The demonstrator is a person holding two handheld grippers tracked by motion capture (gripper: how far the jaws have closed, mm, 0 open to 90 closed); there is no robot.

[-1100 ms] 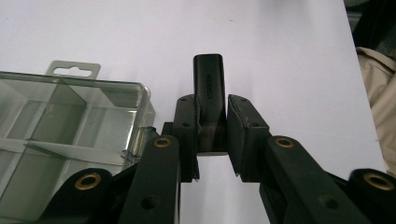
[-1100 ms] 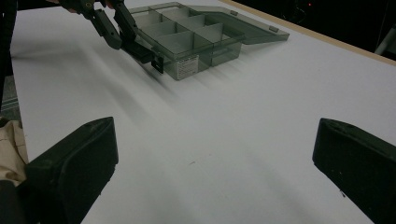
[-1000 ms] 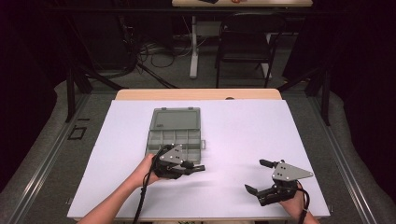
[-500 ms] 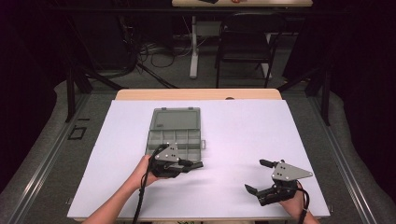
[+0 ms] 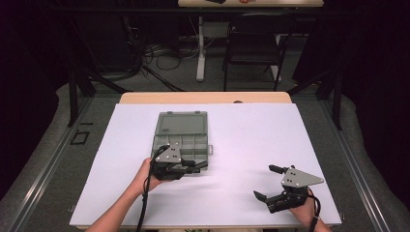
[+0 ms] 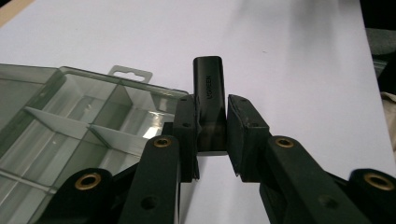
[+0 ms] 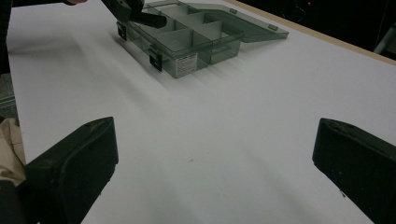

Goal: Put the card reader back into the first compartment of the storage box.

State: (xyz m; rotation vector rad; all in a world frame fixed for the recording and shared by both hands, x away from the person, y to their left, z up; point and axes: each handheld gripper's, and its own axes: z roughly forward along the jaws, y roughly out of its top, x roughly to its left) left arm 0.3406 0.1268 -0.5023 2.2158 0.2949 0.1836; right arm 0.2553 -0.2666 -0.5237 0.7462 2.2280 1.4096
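Small black block [image 6: 208,100], looks light, stiff & smooth, prob. slippery: hold flat sides. Left hand-held gripper [image 6: 208,140] clamps it at near right corner of open clear box [image 5: 181,140], mid worktop [image 5: 251,135]. Right hand-held gripper [image 5: 269,182] gapes empty, near right.

Embossed lettering runs lengthwise on small black block [image 6: 208,100], too faint to read. White label [image 7: 186,61] on front wall of clear compartment box [image 7: 196,35] carries print too small to read.
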